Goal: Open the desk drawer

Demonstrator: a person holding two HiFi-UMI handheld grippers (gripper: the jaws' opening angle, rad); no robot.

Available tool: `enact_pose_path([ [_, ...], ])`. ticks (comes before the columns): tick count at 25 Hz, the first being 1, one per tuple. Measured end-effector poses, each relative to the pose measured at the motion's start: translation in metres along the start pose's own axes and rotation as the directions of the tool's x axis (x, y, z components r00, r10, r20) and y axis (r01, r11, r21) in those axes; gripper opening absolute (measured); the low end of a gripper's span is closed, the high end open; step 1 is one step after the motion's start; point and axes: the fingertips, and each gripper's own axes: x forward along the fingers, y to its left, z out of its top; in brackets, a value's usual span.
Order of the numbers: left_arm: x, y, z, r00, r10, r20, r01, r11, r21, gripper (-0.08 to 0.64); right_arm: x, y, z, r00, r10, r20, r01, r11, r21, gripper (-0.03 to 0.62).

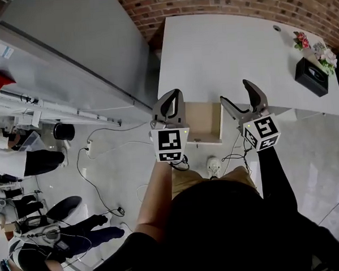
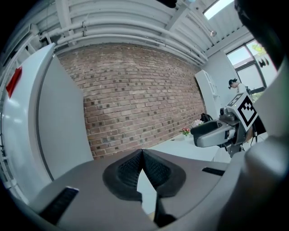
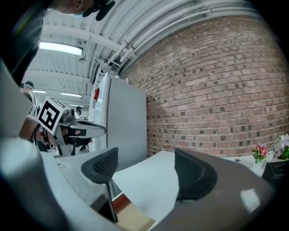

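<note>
Pale wood, smooth and unpainted: the shallow box-shaped desk drawer (image 1: 203, 122), standing out from under the near edge of the white matt-topped table (image 1: 233, 49), about midway along that edge, inside bare as far as visible. Judged open already, or close to it (remaining slide not readable from above). Drawer front parallel to the near edge; line of travel square to it, toward the person.

Left gripper (image 1: 172, 98), grey moulded plastic with a black-and-white marker cube: above the drawer's left side, jaws together, ribbed black pads tip to tip, nothing between. Right gripper (image 1: 234, 92), same build: above the drawer's right side, jaws well apart and empty, only table top and a strip of the wood showing through the gap. Both aimed nearly level out over the table toward the red-brown brick wall (image 1: 236, 1), touching nothing. Drawer below the jaw tips and a little nearer the person than they are, lying between the two grippers, neither one clearly closer.

Any further pull: probably a drop to the front lip first, the parted right pair looking readier to take hold.

Elsewhere: tall smooth grey cabinet (image 1: 80, 46) beside the table's left edge; small black box with pink and white flowers (image 1: 312, 76) near the far right corner, well apart from the drawer.
</note>
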Motion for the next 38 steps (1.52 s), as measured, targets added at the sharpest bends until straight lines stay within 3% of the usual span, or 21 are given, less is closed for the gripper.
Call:
enact_pose_path([
  [3,0.001,-0.001,0.024,0.999,0.000,0.048,-0.002,1.000,0.024,0.009,-0.003,-0.004,0.022,1.000,-0.003,0.027,0.004,0.999,-0.037,0.383],
  [11,-0.003,0.014,0.065,0.993,0.025,0.119,-0.025,1.000,-0.001,0.009,-0.003,-0.002,0.079,0.993,0.002,0.121,0.011,0.994,-0.105,0.383],
  [26,-0.028,0.026,0.084,0.982,0.032,0.184,-0.030,0.999,-0.014,0.009,0.004,0.023,0.080,0.993,0.039,0.109,-0.020,0.985,-0.171,0.361],
  [30,-0.034,0.028,0.082,0.982,0.041,0.183,-0.040,0.999,-0.011,0.009,-0.001,0.027,0.082,0.992,0.017,0.124,0.010,0.978,-0.210,0.176],
  [31,-0.035,0.028,0.081,0.982,0.040,0.183,-0.039,0.999,-0.010,0.009,-0.003,0.028,0.083,0.991,0.011,0.133,0.019,0.976,-0.219,0.047],
  [32,-0.036,0.028,0.081,0.982,0.038,0.184,-0.037,0.999,-0.010,0.008,-0.005,0.029,0.084,0.990,0.013,0.142,0.020,0.974,-0.225,-0.002],
  [38,-0.040,0.026,0.081,0.981,0.033,0.189,-0.032,0.999,-0.010,0.009,-0.011,0.035,0.089,0.986,0.024,0.164,0.015,0.972,-0.234,-0.002],
])
